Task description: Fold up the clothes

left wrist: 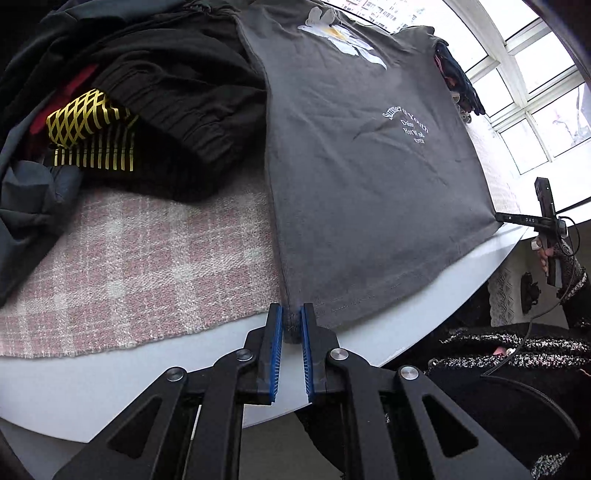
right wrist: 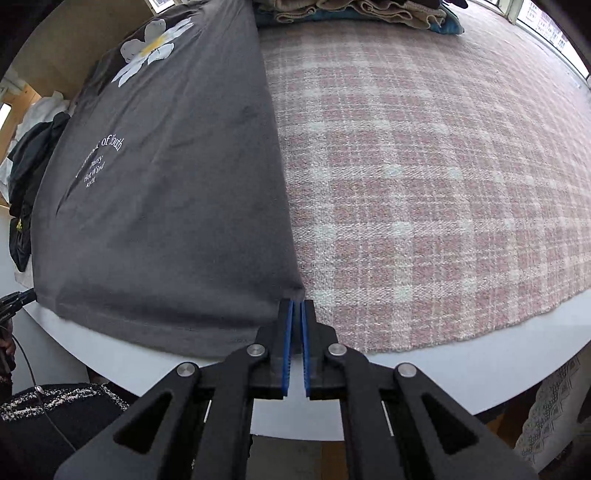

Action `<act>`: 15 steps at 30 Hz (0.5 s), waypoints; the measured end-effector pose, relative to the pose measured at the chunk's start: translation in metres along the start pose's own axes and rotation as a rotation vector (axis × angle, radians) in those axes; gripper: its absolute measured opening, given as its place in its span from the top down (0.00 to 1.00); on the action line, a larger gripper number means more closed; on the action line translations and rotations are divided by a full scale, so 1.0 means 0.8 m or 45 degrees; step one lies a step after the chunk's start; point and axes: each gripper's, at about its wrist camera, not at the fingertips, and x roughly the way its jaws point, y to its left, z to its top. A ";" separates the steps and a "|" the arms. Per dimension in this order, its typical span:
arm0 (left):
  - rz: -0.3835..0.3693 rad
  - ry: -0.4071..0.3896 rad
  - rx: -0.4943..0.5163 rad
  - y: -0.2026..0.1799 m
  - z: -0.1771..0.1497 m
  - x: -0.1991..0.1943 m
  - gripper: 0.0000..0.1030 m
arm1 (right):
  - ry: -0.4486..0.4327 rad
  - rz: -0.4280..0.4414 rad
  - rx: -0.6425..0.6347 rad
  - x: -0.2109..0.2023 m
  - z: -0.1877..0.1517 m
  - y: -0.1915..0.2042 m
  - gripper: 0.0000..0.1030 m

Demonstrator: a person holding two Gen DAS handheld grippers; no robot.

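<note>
Pink-and-white checked woven cloth [right wrist: 424, 177] covering a round white table [right wrist: 443, 373]; bare white rim exposed along the near edge. Bright multi-pane window [left wrist: 524, 92] behind the far side of the table.

Charcoal-grey cotton T-shirt [left wrist: 362, 177], white daisy print with yellow centre near the collar end, white lettering at mid-chest. Laid flat, print side up, on the checked cloth. Long axis runs from the near table edge towards the far side; hem at the near edge, overlapping the bare rim; collar end farthest away.

Heap of dark garments [left wrist: 166, 92] beside the shirt in the left wrist view, including a black knit piece and a black fabric with yellow lattice stripes [left wrist: 88, 125]. Folded beige and teal textiles [right wrist: 362, 11] stacked at the far edge in the right wrist view.

Left gripper [left wrist: 291, 325]: blue-padded jaws narrow, pinching one hem corner of the shirt. Right gripper [right wrist: 296, 314]: jaws nearly together at the opposite hem corner; whether fabric lies between the pads cannot be told.
</note>
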 end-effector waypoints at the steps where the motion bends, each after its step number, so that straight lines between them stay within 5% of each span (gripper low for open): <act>1: -0.002 0.012 -0.009 0.003 0.000 0.000 0.91 | 0.016 -0.003 -0.010 0.001 0.002 0.000 0.92; 5: 0.011 0.038 -0.018 0.013 -0.005 -0.025 0.81 | 0.105 -0.058 0.016 -0.028 0.004 -0.012 0.91; 9: 0.056 -0.029 -0.021 0.023 0.010 -0.090 0.81 | -0.017 -0.112 0.015 -0.105 0.036 -0.005 0.91; 11: 0.070 -0.111 0.002 0.027 0.047 -0.125 0.72 | -0.118 -0.081 -0.029 -0.139 0.070 0.017 0.89; 15: 0.079 -0.284 0.140 0.028 0.173 -0.164 0.66 | -0.330 0.040 -0.252 -0.172 0.180 0.119 0.58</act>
